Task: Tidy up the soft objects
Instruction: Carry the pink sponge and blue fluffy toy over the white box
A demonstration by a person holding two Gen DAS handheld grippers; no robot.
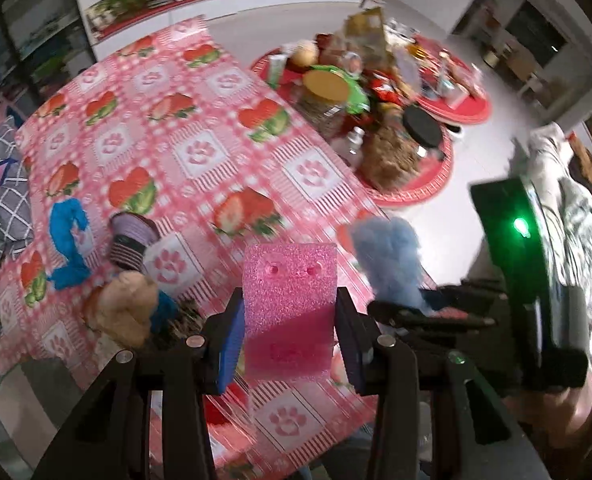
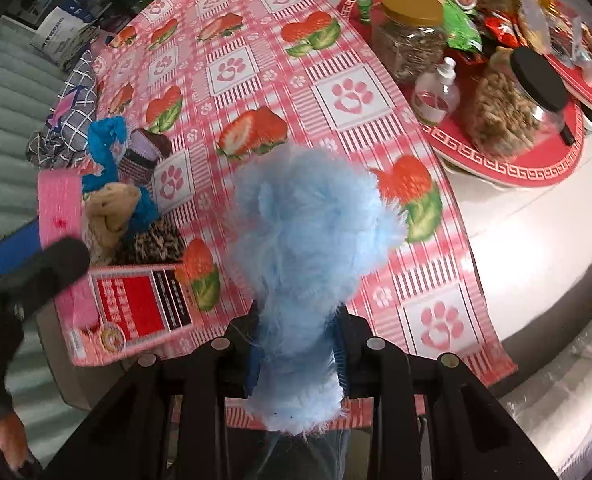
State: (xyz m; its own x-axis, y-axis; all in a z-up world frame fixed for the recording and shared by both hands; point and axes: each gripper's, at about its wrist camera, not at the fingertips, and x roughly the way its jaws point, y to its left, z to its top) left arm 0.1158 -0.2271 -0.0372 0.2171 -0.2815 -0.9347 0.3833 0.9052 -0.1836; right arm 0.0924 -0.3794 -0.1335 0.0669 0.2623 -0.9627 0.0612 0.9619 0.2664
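My left claw [image 1: 290,332] grips the pink sponge [image 1: 290,300], my right claw [image 2: 297,344] pinches the blue fluff [image 2: 311,240]; I should lower both gently beside the soft pile [image 2: 124,208] ahead-left.

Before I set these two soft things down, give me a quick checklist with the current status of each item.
1. Left gripper grips the pink glittery sponge block: ok.
2. Right gripper shut on the fluffy light-blue plush: ok.
3. Both items lifted off the strawberry-print pink tablecloth: ok.
4. Free cloth beside the pile of small soft toys: ok.
5. Grippers apart from each other: ok.
6. Red-and-pink printed box resting flat near the edge: cannot tell.
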